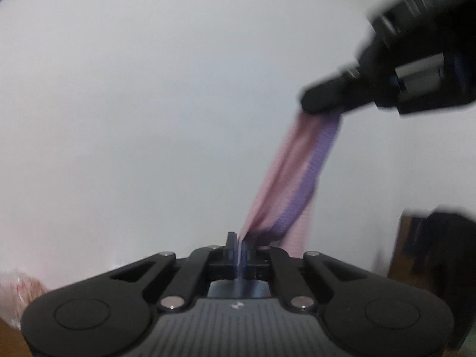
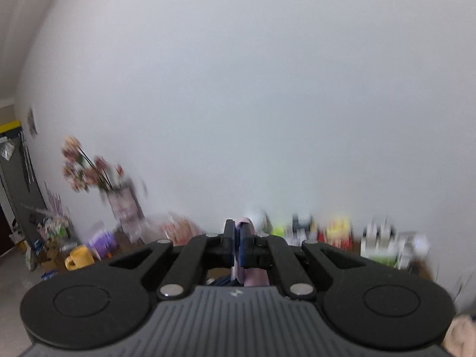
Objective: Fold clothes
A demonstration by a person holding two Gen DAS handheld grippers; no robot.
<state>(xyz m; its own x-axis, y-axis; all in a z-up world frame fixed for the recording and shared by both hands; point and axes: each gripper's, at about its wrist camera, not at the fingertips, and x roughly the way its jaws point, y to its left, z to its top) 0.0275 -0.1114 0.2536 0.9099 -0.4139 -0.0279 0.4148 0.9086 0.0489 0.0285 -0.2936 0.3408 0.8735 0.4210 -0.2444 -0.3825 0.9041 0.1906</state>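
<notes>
My left gripper (image 1: 239, 245), bottom centre, pinches one end of a pink and purple cloth (image 1: 293, 175). My right gripper (image 1: 312, 105), upper right, clamps the other end, so the cloth hangs taut between them against the white wall (image 1: 148, 104), probably to straighten it for folding.

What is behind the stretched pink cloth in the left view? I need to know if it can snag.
Behind the pink cloth, held by left tongs and right tongs, is only bare white wall. Its lower part is hidden.
</notes>
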